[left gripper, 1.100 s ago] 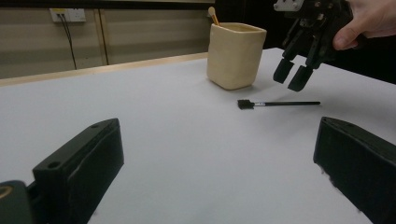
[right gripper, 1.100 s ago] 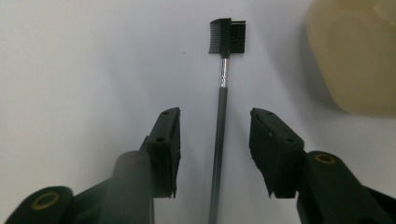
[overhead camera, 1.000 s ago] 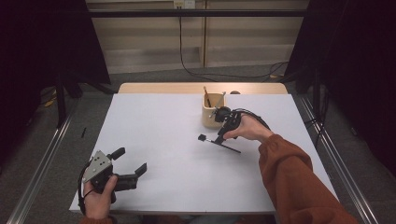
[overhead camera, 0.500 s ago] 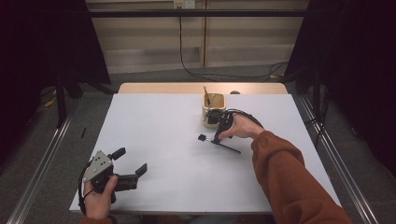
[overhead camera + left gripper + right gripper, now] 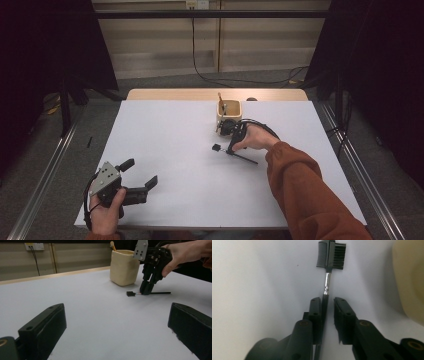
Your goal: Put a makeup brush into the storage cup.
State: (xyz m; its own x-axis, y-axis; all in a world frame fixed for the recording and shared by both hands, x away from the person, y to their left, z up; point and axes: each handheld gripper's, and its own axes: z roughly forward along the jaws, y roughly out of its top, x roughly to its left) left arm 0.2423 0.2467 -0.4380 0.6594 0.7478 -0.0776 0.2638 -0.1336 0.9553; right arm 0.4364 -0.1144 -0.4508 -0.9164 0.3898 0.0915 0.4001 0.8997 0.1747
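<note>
A small black comb-and-brush tool with a thin handle lies flat on the white table, in front of a cream cup. My right gripper points down over its handle. In the right gripper view the handle runs between the jaws of the right gripper toward the brush head. It lies against one pad, with a narrow gap to the other. The jaws have just been closing around it. My left gripper rests near the front left edge, open and with nothing in it.
The cup holds a wooden stick and stands just behind the right hand. The table's far edge is a wooden strip. Metal rails and dark floor flank both sides of the table.
The right hand has come a little left and down onto the brush handle, and its jaws have narrowed around it. The left hand and gripper have stayed put.
</note>
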